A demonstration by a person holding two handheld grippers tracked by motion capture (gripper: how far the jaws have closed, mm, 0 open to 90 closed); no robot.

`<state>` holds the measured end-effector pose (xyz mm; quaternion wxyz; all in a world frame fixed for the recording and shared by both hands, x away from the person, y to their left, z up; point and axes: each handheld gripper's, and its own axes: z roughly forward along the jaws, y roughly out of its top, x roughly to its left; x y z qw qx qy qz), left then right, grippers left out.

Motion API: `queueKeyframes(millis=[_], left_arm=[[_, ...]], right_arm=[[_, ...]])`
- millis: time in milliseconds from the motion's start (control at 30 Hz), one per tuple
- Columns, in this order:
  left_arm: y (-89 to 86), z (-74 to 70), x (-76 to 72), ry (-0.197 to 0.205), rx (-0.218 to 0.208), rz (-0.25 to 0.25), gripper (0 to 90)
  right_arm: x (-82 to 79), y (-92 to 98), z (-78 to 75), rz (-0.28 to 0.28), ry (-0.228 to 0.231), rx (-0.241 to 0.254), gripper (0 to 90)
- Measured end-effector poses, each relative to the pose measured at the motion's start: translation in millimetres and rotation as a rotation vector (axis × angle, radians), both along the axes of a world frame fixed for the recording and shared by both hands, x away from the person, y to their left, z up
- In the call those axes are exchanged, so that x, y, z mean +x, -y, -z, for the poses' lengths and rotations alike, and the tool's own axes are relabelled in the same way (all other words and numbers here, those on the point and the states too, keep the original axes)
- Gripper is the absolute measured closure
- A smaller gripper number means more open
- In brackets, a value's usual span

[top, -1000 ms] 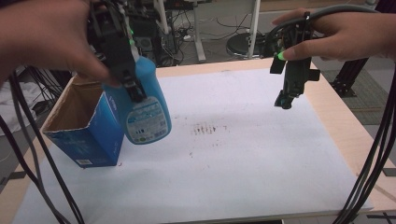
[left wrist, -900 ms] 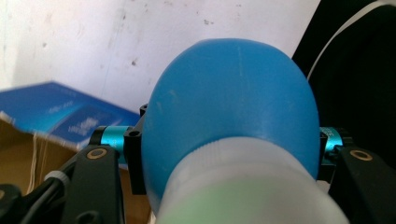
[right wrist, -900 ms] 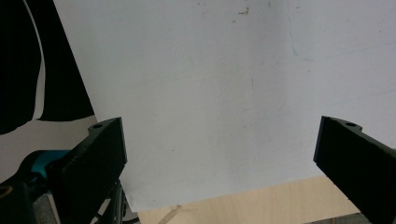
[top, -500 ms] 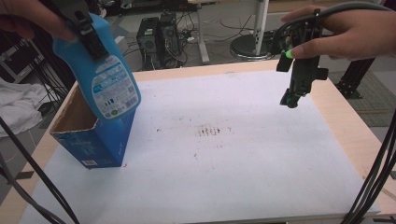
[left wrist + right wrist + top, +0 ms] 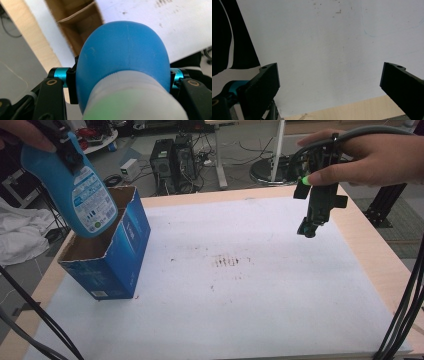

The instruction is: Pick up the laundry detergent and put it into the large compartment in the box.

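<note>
My left gripper is clamped on the blue bottle, which hangs tilted just above the open box beneath it (my right gripper idles, jaws apart). Next, I reckon: lower it straight into the box.

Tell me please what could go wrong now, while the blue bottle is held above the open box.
1. The left hand-held gripper holds the blue bottle only near its top, with the body hanging tilted, so it might slip or swing.
2. The bottle's base is above the torn rim of the blue cardboard box; it may catch a flap or tip the box.
3. The right hand-held gripper hangs open over the far side of the white table cover, so it probably cannot steady the box.
</note>
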<state>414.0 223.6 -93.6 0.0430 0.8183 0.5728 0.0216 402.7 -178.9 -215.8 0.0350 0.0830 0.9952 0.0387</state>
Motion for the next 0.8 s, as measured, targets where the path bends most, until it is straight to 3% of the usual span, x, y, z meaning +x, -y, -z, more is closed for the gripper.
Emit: queueKeyframes(millis=[133,300,600,800], left_arm=[[-8.2,6.1,4.3,0.012,0.016,-0.054,38.8],[-15.2,17.8,10.4,-0.006,0.011,-0.089,38.8],[-21.7,49.2,18.4,-0.048,0.009,-0.092,38.8],[-29.8,78.9,24.0,-0.089,-0.008,-0.088,38.8]], right_arm=[[1.3,-0.9,-0.1,-0.005,0.001,0.003,1.5],[2.7,-1.4,0.6,-0.002,0.001,0.004,1.5],[5.2,-2.5,0.8,0.001,0.009,0.021,1.5],[6.0,-4.2,2.3,0.005,0.008,0.014,1.5]])
